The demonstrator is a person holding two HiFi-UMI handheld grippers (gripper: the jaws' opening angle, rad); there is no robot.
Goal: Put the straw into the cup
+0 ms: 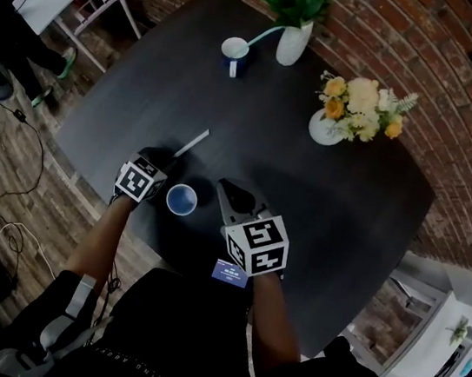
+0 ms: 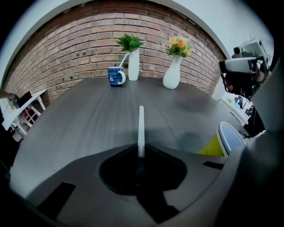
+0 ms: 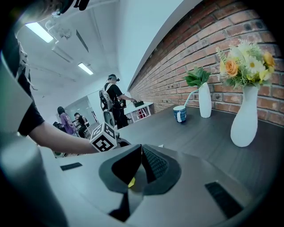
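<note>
1. A dark table (image 1: 321, 205) stands against a brick wall (image 2: 66, 48). A blue mug (image 2: 116, 76), a vase of leaves (image 2: 133, 64) and a vase of flowers (image 2: 172, 73) sit at its far edge, well ahead of both grippers.
2. The left gripper (image 2: 141, 153) has its jaws clamped on 1 end of the white straw (image 2: 141, 126). The straw's long axis runs straight out ahead of the jaws, roughly level with the table.
3. The cup (image 1: 182, 199), yellow outside with its mouth facing up, stands just to the right of the left gripper, between the 2 grippers. It is nearer the person than the straw's free end.
4. The right gripper (image 3: 142, 153) has its jaws together on nothing, and the cup lies just to its left.
5. Judgement: the coming move belongs to the left gripper. The straw would have to swing right and tip its free end down to reach the cup's mouth.
</note>
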